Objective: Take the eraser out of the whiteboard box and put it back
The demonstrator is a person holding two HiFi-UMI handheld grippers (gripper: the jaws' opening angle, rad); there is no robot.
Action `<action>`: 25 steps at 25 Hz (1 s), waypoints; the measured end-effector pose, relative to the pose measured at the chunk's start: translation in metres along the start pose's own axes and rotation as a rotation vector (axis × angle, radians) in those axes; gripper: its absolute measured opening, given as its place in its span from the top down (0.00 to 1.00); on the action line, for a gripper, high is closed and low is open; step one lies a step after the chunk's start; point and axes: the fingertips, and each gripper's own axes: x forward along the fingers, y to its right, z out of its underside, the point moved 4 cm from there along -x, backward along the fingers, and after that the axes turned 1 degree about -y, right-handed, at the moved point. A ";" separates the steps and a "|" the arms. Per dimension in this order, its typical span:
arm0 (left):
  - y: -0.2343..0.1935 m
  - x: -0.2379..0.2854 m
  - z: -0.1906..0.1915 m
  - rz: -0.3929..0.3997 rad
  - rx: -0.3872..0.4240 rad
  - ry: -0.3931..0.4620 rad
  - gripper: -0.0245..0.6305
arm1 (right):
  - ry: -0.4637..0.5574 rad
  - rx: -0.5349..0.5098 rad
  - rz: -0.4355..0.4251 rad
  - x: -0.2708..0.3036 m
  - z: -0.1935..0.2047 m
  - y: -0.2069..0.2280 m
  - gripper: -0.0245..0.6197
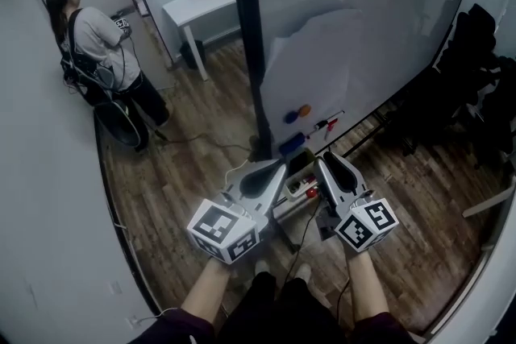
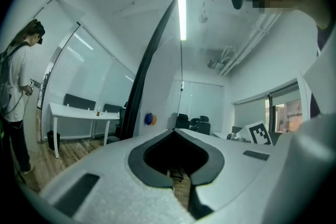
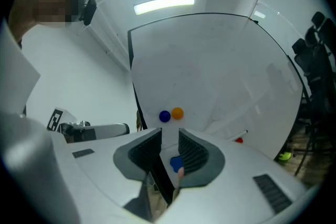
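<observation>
I see wood floor (image 1: pixel 201 133) under the left tool (image 1: pixel 280 167), a white table (image 1: pixel 201 2) beyond it, black chairs (image 1: pixel 484 76) rightward.

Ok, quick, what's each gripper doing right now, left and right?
Left grey two-jaw gripper: closed, tips together, holding nothing.
Right grey two-jaw gripper: jaws partly apart, gripping nothing.

From the head view, the left gripper (image 1: pixel 280 165) and right gripper (image 1: pixel 326 157) cover most of the white tray-like box (image 1: pixel 297 183); its small red contents are unidentifiable. A ribbed pad (image 3: pixel 193 152) half-hides a blue rounded object (image 3: pixel 176 163).
</observation>
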 end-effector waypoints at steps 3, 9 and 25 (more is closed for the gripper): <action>0.004 0.000 -0.011 0.013 0.016 0.017 0.96 | 0.024 -0.008 -0.006 -0.005 -0.014 -0.007 0.85; 0.012 0.005 -0.024 0.043 0.036 0.050 0.96 | 0.069 -0.023 0.005 -0.019 -0.037 -0.017 0.93; 0.021 0.017 -0.026 0.069 0.041 0.050 0.96 | 0.119 -0.027 0.024 -0.033 -0.059 -0.012 0.96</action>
